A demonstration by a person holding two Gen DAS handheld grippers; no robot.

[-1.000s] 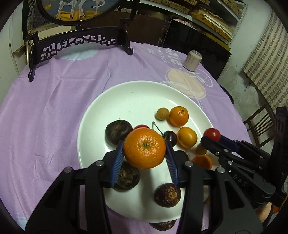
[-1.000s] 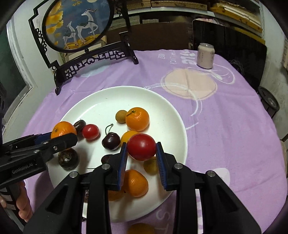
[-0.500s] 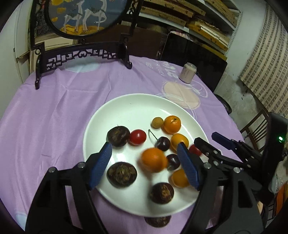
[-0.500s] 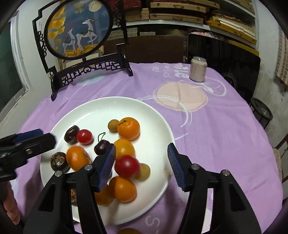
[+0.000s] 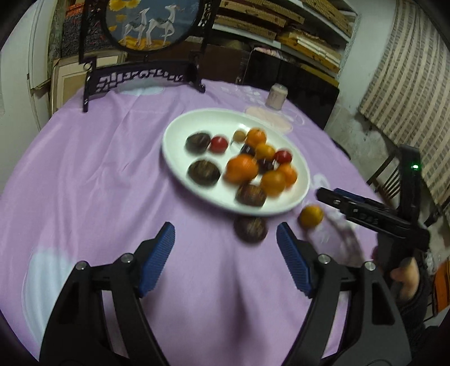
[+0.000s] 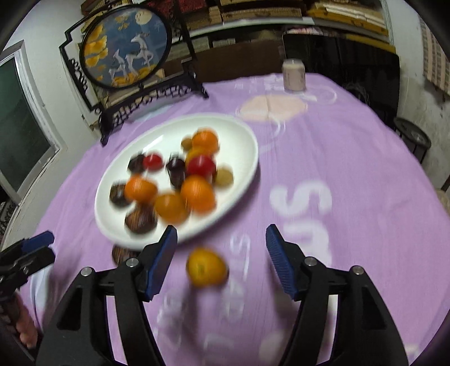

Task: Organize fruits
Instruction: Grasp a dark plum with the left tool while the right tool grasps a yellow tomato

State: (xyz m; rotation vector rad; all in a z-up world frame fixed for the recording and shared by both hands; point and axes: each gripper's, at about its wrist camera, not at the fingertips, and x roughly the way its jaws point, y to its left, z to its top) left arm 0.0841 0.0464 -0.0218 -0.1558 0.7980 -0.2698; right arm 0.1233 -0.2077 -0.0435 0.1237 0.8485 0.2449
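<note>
Left gripper (image 5: 225, 254) spread empty, right gripper (image 6: 221, 257) opening; white plate (image 5: 180, 164) holds mixed fruit.

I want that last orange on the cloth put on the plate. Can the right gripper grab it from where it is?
Probably yes. The small round orange fruit lies on the purple tablecloth just ahead of the right gripper, whose opening jaws stand apart with nothing blocking the way.

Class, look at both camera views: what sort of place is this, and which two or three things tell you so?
Probably a lived-in home room that doubles as storage: a round table under a purple tablecloth, a decorative deer screen on a carved stand, and shelves stacked with flat boxes behind.
</note>
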